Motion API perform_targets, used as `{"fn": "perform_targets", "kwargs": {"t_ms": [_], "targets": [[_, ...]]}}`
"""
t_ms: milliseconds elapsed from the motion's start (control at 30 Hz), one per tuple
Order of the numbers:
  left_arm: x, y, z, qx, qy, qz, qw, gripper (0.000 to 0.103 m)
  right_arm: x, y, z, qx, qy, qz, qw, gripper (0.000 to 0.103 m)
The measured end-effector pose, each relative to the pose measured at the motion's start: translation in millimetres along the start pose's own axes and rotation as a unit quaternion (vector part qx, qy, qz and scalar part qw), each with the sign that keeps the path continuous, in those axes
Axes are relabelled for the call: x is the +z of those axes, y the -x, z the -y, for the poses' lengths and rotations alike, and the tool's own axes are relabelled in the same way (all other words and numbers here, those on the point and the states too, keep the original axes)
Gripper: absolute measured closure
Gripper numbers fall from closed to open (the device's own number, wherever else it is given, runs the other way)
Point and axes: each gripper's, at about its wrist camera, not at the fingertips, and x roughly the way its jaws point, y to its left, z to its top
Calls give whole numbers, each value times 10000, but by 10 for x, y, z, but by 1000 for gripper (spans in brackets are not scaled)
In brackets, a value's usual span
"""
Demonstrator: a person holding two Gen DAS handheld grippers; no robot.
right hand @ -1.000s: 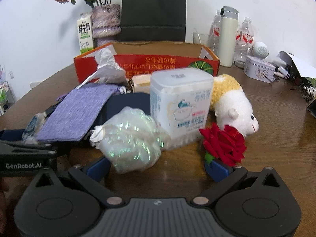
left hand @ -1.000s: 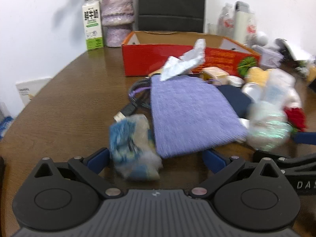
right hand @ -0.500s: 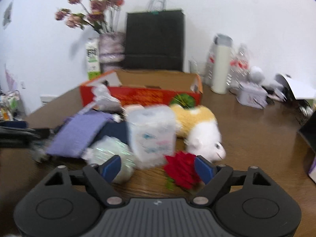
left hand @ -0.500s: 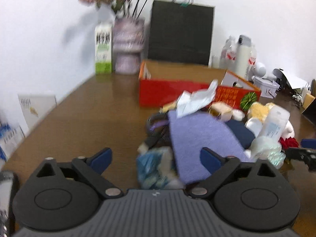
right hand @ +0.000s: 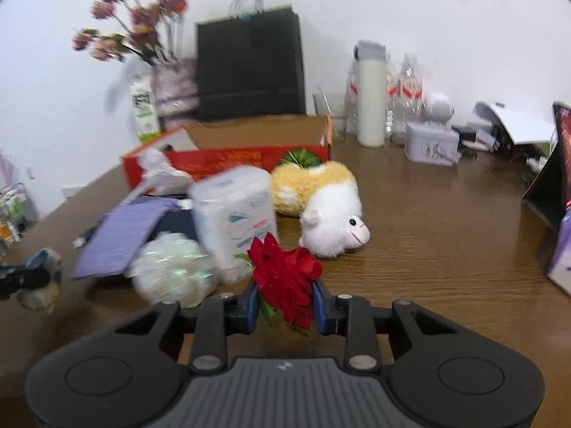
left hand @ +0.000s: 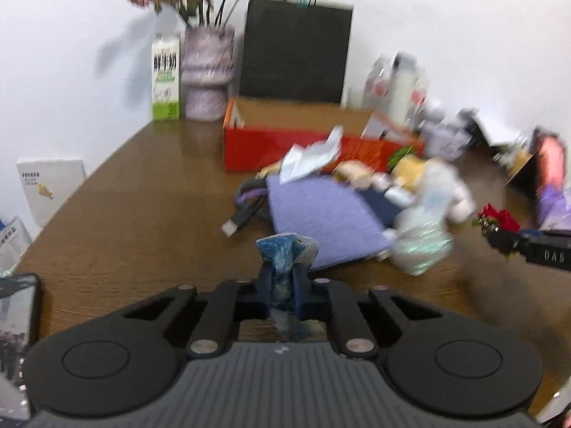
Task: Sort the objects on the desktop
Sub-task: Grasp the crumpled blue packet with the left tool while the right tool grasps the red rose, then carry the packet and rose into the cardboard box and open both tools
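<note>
Slippage is the risk: the left gripper [left hand: 283,294] is closing on a crumpled blue wrapper [left hand: 285,253], pinched thinly. The right gripper [right hand: 285,303] is closing on a red rose [right hand: 285,271], whose soft petals could be crushed or shed.

Each gripper has a wide matte-black body with a ribbed grey panel at its centre bearing a small pale mark. On the left gripper [left hand: 283,285], a raised round disc sits either side of that panel, and black link bars with silver screws run forward to blue finger pads [left hand: 264,281]. The right gripper [right hand: 284,301] is built alike, with blue pads [right hand: 252,303].
</note>
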Motion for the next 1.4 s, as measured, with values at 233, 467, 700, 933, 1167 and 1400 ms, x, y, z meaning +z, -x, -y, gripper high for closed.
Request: {"fn": "perform_targets", "kwargs": {"t_ms": [233,467,700,933,1167,1400], "targets": [[932,-18,-131,-227,336,688,9968,92,782,348,53,433,157,844,9954,74],[2305,-1642,-119,-172,220,-15,9996,91,2108,-1116,126,399,586,239,9972,74],[2550,-3462,-56,689,55,-1424,9874,90,2534,-3128,22,-382,796,-1350,9869,73],[2539,-3678,-179,857,22,-1449,9857,27,2433,-3779,72,-700,863,-1806,9773,44],[2571,-2804,-122,825,5,-985,9917,7,2552,-3027,90,-661,689,-1271,9873,25],[1945,-1684,179,462,-50,-344,9983,0,2181,-1657,52,119,220,-525,9983,9]]}}
